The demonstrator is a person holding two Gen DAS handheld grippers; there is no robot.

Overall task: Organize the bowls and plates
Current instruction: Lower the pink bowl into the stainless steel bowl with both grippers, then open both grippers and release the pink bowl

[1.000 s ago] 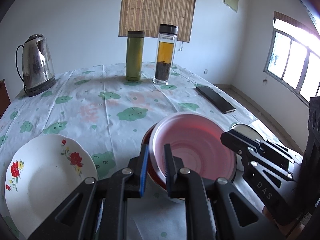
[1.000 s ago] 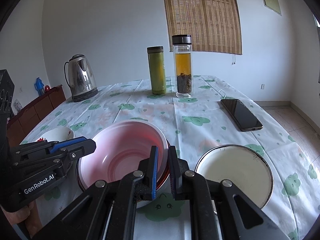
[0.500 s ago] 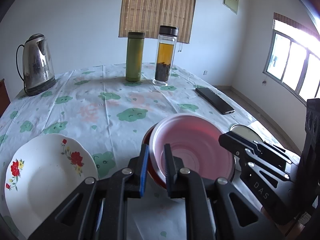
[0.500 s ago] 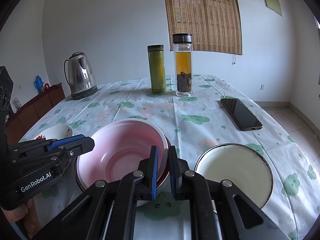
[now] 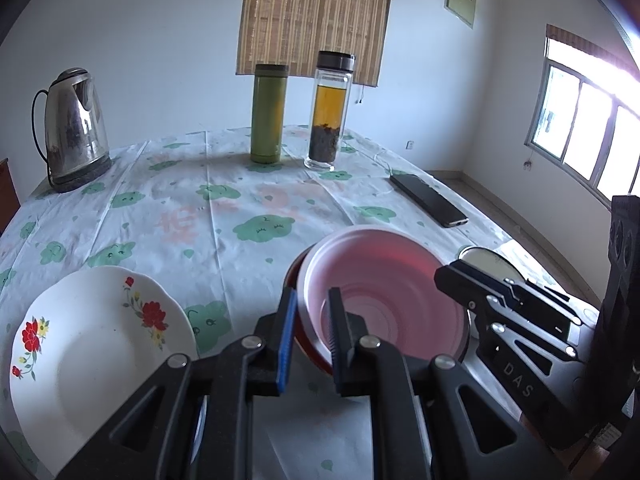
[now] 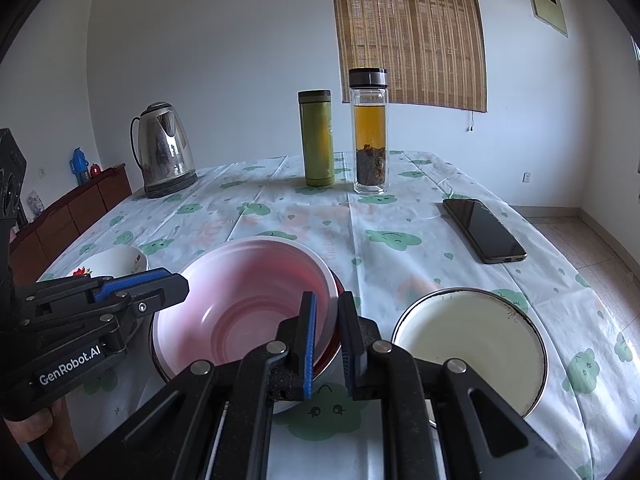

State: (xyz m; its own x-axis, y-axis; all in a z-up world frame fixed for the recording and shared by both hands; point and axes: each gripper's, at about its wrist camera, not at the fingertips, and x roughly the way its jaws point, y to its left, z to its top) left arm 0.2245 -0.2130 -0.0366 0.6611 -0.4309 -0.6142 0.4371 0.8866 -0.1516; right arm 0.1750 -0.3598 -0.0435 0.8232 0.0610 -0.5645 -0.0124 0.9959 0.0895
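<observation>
Low in both frames, the left gripper [image 5: 310, 312] and right gripper [image 6: 326, 322] each clamp opposite rims of the pink bowl [image 5: 384, 292], steadying it for stacking, though the right's jaws are easing apart.

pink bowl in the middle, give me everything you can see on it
The pink bowl is pale and translucent-looking, probably plastic, with concentric rings on its floor. It sits upright, nested slightly off-centre in a red bowl whose rim shows around it, on the tablecloth. The left gripper pinches its rim on one side; the right gripper straddles the opposite rim, its jaws opening. It looks empty.
</observation>
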